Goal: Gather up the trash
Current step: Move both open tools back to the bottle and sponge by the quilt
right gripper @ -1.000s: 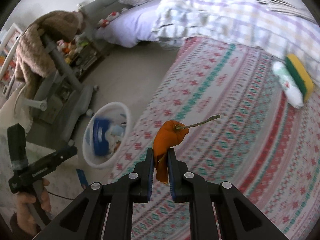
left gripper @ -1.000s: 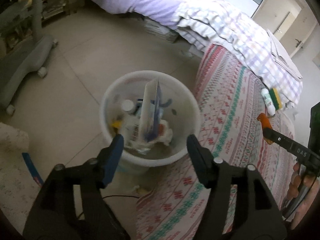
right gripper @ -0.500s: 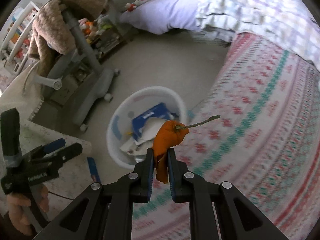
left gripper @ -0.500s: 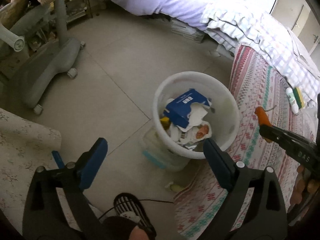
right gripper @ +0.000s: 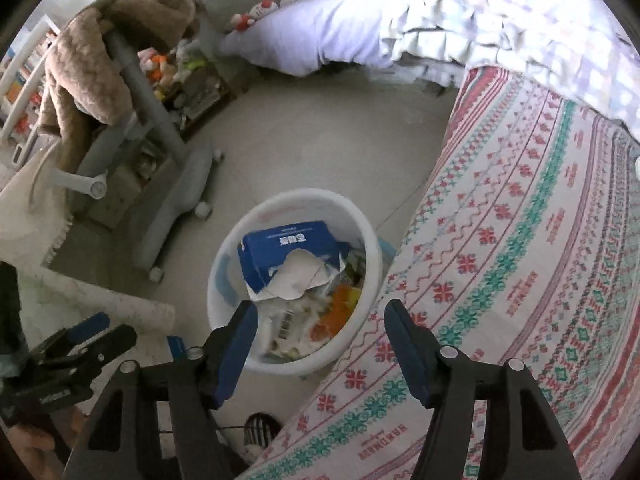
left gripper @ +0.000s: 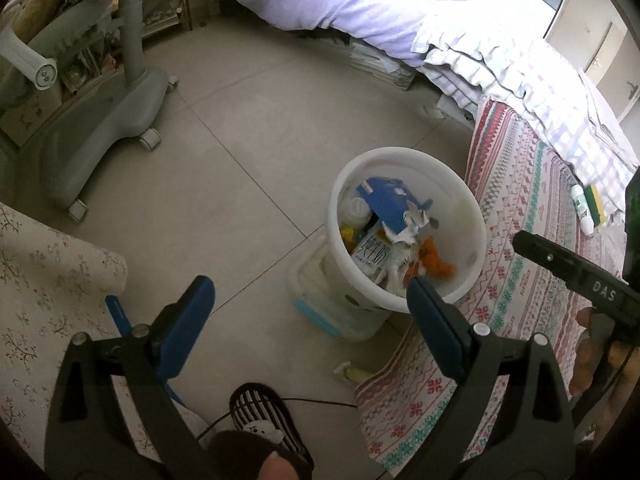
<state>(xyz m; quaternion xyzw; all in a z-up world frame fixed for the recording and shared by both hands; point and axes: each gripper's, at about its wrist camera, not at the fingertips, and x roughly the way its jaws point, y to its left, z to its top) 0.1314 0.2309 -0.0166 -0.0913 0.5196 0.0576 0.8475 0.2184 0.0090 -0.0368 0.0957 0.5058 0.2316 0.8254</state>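
Bin (right gripper: 256, 360) holds orange peel (right gripper: 338, 312), box, paper. Right gripper (right gripper: 316, 344) opening, nothing between; left gripper (left gripper: 308, 316) spread, empty. Bottle (left gripper: 581, 208), sponge (left gripper: 596, 205) remain on bed.

Both wrist views looking steeply down from close above; sharing the white bin (left gripper: 404, 160) (right gripper: 296, 200), floor (left gripper: 240, 120) and patterned bedspread (right gripper: 520, 240).

white bin (left gripper: 472, 216) on tiled floor (left gripper: 224, 128) beside bed (left gripper: 532, 216)
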